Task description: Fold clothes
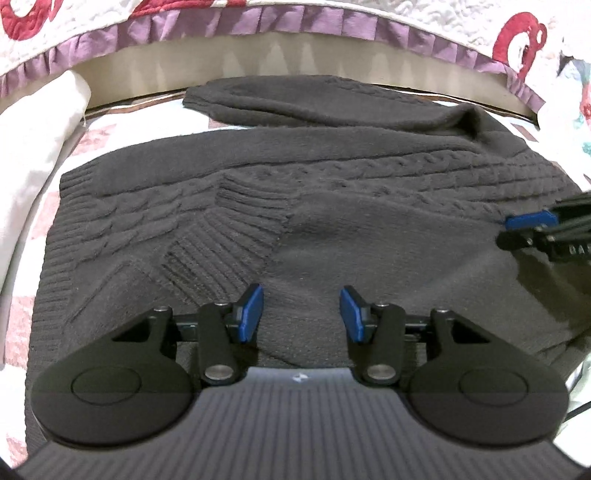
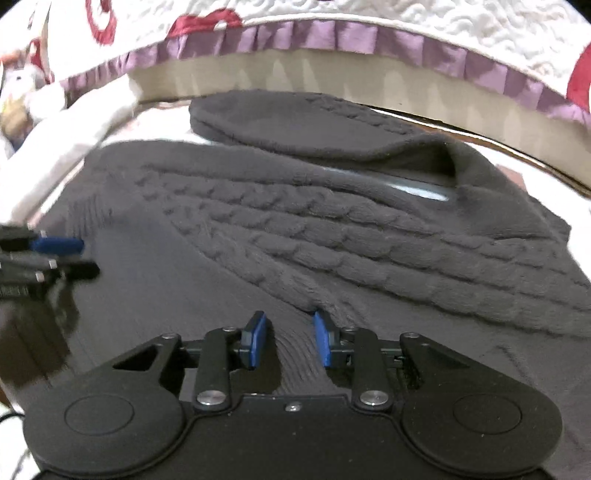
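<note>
The left gripper (image 1: 302, 314), black with blue pads, sits at the bottom centre of its own view with its jaws spread moderately. A raised fold of the dark grey cable-knit sweater (image 1: 332, 206) lies in the gap between the pads, but neither pad can be seen pressing on it. The same gripper shows at the left edge of the right wrist view (image 2: 55, 254), blurred.

The right gripper (image 2: 290, 339), of the same make, has its jaws set closer together, with a narrower gap. Ribbed knit lies below and between the pads; whether the pads touch the cloth cannot be told. In the left wrist view it enters from the right edge (image 1: 532, 229), low over the sweater.

The sweater fills the middle of both views, spread flat on a pale patterned bedsheet (image 1: 22, 317). Its cable ribs run across the centre, a ribbed hem lies at the left, and one sleeve (image 2: 295, 129) is laid across the top. A white quilt with purple frill (image 1: 332, 26) arcs along the upper edge.
</note>
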Demonstrator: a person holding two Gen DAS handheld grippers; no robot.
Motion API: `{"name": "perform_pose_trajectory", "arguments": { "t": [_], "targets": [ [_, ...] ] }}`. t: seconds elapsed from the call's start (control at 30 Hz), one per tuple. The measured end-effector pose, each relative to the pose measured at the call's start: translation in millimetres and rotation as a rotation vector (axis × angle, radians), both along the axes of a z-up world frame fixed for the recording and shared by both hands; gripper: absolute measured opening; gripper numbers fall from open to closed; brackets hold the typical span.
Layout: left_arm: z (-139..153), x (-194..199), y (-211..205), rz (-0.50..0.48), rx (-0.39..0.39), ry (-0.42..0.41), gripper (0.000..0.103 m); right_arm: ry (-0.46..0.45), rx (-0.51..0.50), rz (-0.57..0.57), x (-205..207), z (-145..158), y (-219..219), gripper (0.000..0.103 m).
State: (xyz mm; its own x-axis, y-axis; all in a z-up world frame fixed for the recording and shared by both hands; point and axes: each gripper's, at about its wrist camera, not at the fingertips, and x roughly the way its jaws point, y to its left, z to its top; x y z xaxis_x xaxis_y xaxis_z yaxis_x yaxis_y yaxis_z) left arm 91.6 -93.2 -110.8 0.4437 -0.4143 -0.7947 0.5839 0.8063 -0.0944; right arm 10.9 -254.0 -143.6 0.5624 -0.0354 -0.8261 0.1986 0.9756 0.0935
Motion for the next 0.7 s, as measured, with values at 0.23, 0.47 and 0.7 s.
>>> {"name": "perform_pose_trajectory", "arguments": {
  "t": [0.23,0.47,0.7],
  "targets": [
    [9.5,2.6,13.0,0.007,0.006,0.054,0.046,0.075,0.052,-0.057,-45.0,1.0,-13.7,0.034],
    [17.7,7.6,25.0,0.051,-0.085,0.077,0.049,0.101,-0.017,-0.185,-63.8,25.4,-34.3,0.041],
    [42.0,18.4,19.3,0.045,-0.260,0.085,0.054,-0.027,0.223,-0.104,-21.3,71.0,-65.0,0.047]
  ]
}}
